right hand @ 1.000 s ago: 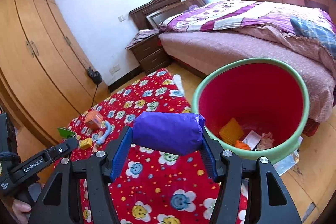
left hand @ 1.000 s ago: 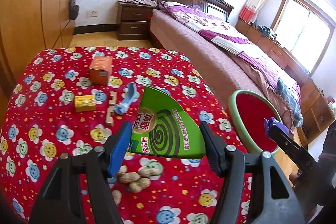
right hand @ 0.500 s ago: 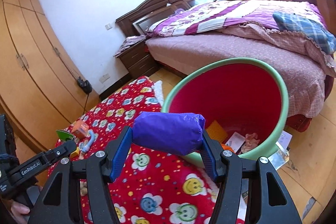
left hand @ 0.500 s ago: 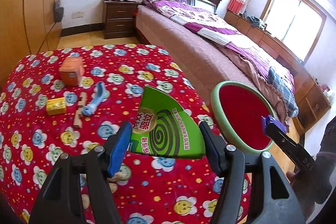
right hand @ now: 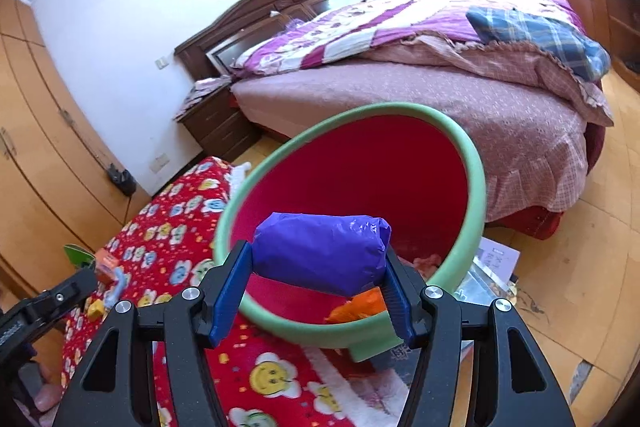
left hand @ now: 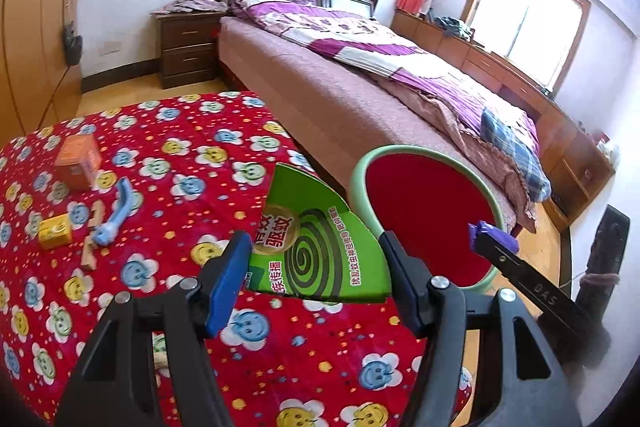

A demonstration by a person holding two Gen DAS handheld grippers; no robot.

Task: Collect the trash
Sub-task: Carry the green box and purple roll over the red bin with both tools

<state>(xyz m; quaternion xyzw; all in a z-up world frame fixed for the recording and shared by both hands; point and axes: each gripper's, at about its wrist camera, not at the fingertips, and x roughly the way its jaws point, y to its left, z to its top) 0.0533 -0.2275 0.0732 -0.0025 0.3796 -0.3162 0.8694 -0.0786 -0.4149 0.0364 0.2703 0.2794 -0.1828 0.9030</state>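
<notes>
The left gripper (left hand: 318,281) pinches a green fan-shaped piece of cardboard packaging printed with a dark spiral coil (left hand: 320,243) between its blue pads, holding it above the near right part of the red quilt patterned with smiling flowers (left hand: 192,163). The right gripper (right hand: 316,293) is clamped on a purple crinkled plastic packet (right hand: 320,253), squeezed at both ends by the fingers, and it hangs in front of the mouth of the round bin with a pale green rim and red inside (right hand: 476,163). In the left wrist view that same bin (left hand: 360,179) stands just past the right edge of the quilt, between the quilt and the bed with the pinkish-brown cover and purple bedding (left hand: 360,99), and the tip of the right gripper with a scrap of purple shows over its near right rim.

Inside the bin, low down, lie an orange crumpled wrapper (right hand: 356,307) and some pinkish scraps, partly hidden by the packet. On the wooden floor right of the bin lies a white printed paper (right hand: 496,259).

Far left on the quilt sit an orange cardboard box (left hand: 78,161), a small yellow block (left hand: 55,233), a light blue plastic handle-shaped piece (left hand: 114,217) and a pale wooden stick (left hand: 91,243) touching it. Beyond the quilt stand a dark wooden nightstand (left hand: 188,51) and, far left, tan wardrobe doors (left hand: 36,39).
</notes>
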